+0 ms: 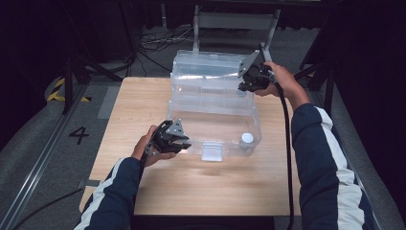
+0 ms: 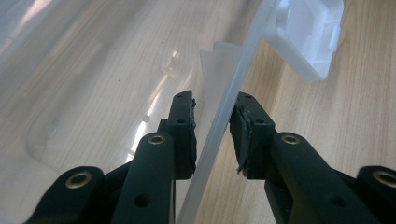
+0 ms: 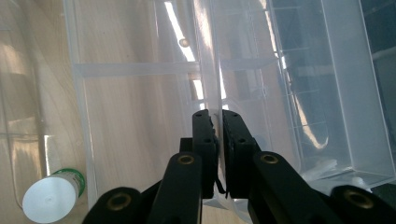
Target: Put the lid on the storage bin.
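A clear plastic box (image 1: 215,111) stands open on the wooden table (image 1: 191,187), its upper part raised at the back. Inside, at the front right, a small white-capped bottle (image 1: 247,139) (image 3: 51,196) stands upright. My left gripper (image 1: 186,143) (image 2: 212,100) is at the box's front left corner, open, with the front wall (image 2: 219,126) between its pads and a gap on one side. My right gripper (image 1: 245,85) (image 3: 217,114) is at the right end of the raised upper part, shut on a thin clear wall (image 3: 218,70) there.
The box's white latch (image 1: 211,151) (image 2: 308,37) hangs on the front wall, right of my left gripper. A metal frame (image 1: 234,21) and loose cables (image 1: 158,40) lie beyond the table's far edge. A "4" (image 1: 79,134) is marked on the floor at left.
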A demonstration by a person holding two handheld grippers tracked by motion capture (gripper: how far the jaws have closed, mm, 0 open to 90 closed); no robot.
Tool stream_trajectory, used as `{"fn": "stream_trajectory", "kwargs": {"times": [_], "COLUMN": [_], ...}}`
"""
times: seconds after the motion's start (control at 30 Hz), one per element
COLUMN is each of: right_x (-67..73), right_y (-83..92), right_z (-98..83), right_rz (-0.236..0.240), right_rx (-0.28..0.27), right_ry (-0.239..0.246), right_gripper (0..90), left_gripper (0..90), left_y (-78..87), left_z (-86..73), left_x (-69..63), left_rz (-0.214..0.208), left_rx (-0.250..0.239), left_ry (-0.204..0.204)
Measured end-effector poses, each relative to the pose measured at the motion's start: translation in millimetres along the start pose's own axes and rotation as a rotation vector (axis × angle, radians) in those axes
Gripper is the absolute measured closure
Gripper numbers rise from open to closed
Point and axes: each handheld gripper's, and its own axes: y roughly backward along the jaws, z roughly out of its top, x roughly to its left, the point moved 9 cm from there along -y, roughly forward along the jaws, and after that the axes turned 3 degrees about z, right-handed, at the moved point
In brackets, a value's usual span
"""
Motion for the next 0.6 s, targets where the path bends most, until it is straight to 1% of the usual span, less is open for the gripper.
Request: {"fn": "stream_trajectory", "kwargs": {"times": [0.07, 0.27, 0.53, 0.6], "right_x": [1.1, 5.4, 13.5, 15.7], "right_y": [0.4, 4.1, 9.3, 10.8], "right_z": [-0.5, 0.4, 1.3, 1.3], "right_rz": [0.0, 0.002, 0.0, -0.001], "right_rx": [0.002, -0.004, -0.034, -0.032], "right_ry": [-0.001, 0.014, 0.013, 0.02], "right_gripper": [85.6, 86.1, 86.3, 86.4], "left_gripper": [71.0, 70.9, 70.4, 70.3], "left_y": [-0.2, -0.2, -0.4, -0.4], "left_z": [0.3, 0.1, 0.3, 0.2], "left_x": [0.2, 0.2, 0.1, 0.1], "left_rz": [-0.001, -0.004, -0.002, -0.002], "left_rx": [-0.001, -0.001, -0.003, -0.001], "left_ry": [0.004, 0.004, 0.009, 0.011]}}
